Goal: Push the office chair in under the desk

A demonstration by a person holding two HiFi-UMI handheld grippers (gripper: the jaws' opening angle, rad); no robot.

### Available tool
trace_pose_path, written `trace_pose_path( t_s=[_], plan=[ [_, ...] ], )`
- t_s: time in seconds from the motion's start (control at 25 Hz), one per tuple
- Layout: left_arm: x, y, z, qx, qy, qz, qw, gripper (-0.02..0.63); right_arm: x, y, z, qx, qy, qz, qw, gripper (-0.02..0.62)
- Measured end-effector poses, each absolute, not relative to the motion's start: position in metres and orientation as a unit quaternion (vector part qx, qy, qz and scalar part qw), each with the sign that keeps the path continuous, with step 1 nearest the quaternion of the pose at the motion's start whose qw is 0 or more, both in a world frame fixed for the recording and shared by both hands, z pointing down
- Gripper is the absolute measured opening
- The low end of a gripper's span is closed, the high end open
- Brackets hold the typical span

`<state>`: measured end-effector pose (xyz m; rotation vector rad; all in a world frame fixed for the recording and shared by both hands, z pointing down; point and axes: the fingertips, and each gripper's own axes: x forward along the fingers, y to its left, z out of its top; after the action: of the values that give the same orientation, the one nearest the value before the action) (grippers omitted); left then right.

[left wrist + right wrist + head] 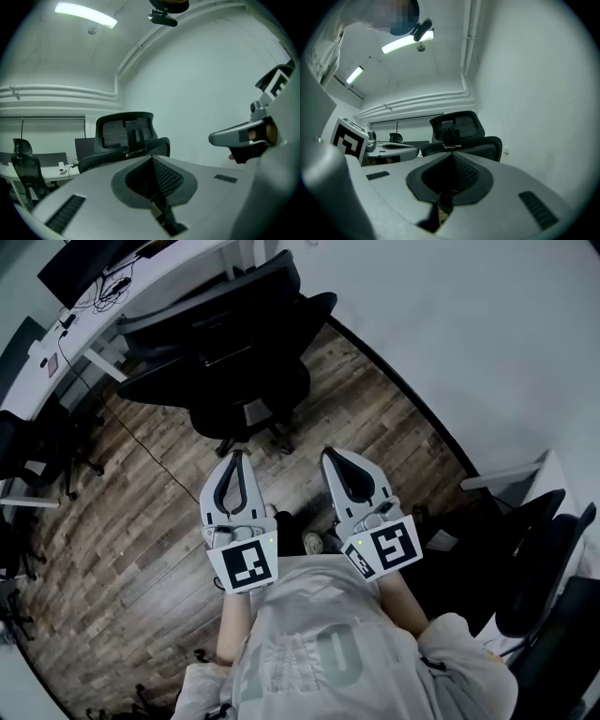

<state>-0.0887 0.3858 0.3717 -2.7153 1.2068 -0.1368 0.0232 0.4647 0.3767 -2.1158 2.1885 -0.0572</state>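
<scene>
The black office chair (234, 352) stands on the wood floor with its mesh back and headrest toward me, its seat near the white desk (89, 329). Both grippers are held side by side short of the chair, touching nothing. My left gripper (236, 457) is shut and empty; in its own view its tip (152, 159) points at the chair's headrest (125, 132). My right gripper (330, 456) is also shut and empty, its tip (452, 154) aimed at the chair back (461, 136). Each gripper shows in the other's view: the right gripper (243, 136) and the left gripper (389, 150).
A monitor (80, 263) and cables sit on the desk. More black chairs stand at the right (548, 559) and the left (37, 451). A cable runs over the floor (141, 442). A white wall curves behind the chair on the right.
</scene>
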Motion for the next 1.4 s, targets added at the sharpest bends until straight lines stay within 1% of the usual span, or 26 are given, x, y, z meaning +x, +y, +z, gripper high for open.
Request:
trace_pose_path(
  t_s=[0.16,0.4,0.64,0.8,0.92,1.04,1.08,1.16,1.28,1.36,1.4],
  plan=[
    [-0.091,0.346,0.368,-0.905,0.413,-0.043,0.090,0.018,0.029,0.433,0.375,-0.693,0.720,-0.004,0.038,0.021],
    [-0.099,0.270,0.348,-0.897,0.426,-0.030,0.114,0.018,0.039,0.355,0.355,-0.683,0.729,0.021,0.049,0.021],
    [-0.093,0.215,0.328,-0.902,0.384,-0.053,0.190,0.018,0.047,0.283,0.336,-0.683,0.727,0.032,0.056,0.023],
    [-0.088,0.197,0.333,-0.907,0.378,-0.060,0.177,0.018,0.055,0.259,0.345,-0.679,0.731,0.001,0.067,0.023],
    [-0.084,0.190,0.329,-0.906,0.384,-0.055,0.171,0.018,0.062,0.249,0.343,-0.675,0.735,0.000,0.064,0.023],
    [-0.086,0.182,0.336,-0.899,0.418,-0.035,0.124,0.018,0.067,0.241,0.343,-0.666,0.744,-0.001,0.061,0.023],
    [-0.088,0.180,0.339,-0.896,0.429,-0.028,0.108,0.018,0.067,0.240,0.343,-0.662,0.748,-0.001,0.058,0.023],
    [-0.090,0.180,0.342,-0.891,0.442,-0.031,0.104,0.018,0.068,0.240,0.346,-0.653,0.756,-0.003,0.045,0.023],
    [-0.087,0.180,0.333,-0.888,0.430,-0.060,0.152,0.018,0.070,0.237,0.345,-0.630,0.776,0.005,0.010,0.023],
    [-0.084,0.181,0.326,-0.895,0.396,-0.094,0.181,0.021,0.068,0.234,0.339,-0.597,0.801,0.024,-0.029,0.028],
    [-0.084,0.181,0.327,-0.900,0.376,-0.119,0.186,0.023,0.066,0.233,0.337,-0.574,0.817,0.034,-0.055,0.045]
  ],
)
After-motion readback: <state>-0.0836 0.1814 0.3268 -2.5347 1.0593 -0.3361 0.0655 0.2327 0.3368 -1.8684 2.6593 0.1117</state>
